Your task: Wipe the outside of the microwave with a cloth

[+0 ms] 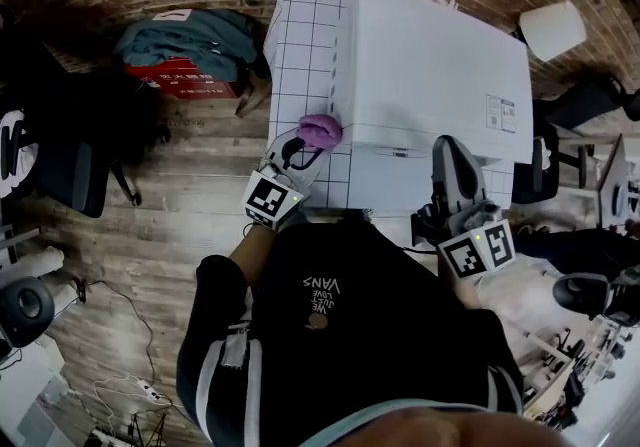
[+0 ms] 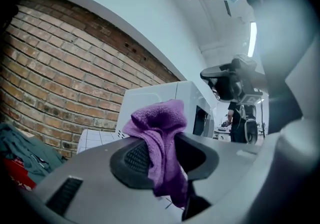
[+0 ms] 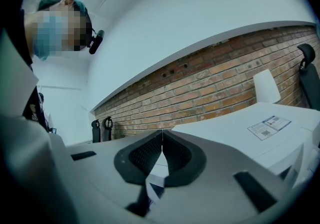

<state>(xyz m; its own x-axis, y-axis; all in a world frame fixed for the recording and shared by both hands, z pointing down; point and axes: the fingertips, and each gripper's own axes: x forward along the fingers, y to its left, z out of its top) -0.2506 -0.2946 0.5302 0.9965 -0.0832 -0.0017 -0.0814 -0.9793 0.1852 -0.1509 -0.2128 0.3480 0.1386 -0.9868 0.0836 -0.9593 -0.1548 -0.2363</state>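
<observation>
A white microwave (image 1: 430, 75) stands on a white gridded table (image 1: 300, 45) against the brick wall. My left gripper (image 1: 303, 147) is shut on a purple cloth (image 1: 321, 131), which sits at the microwave's front left corner. In the left gripper view the purple cloth (image 2: 162, 140) bunches up between the jaws, with the microwave (image 2: 175, 102) behind it. My right gripper (image 1: 452, 167) is shut with nothing in it, held over the microwave's front right part. In the right gripper view its tips (image 3: 162, 140) meet, and the microwave top with a label (image 3: 269, 126) lies to the right.
A red crate with teal clothing (image 1: 190, 55) sits on the wooden floor left of the table. A black office chair (image 1: 60, 165) stands further left. A white lamp shade (image 1: 552, 28) and more chairs are on the right. Cables lie on the floor at bottom left.
</observation>
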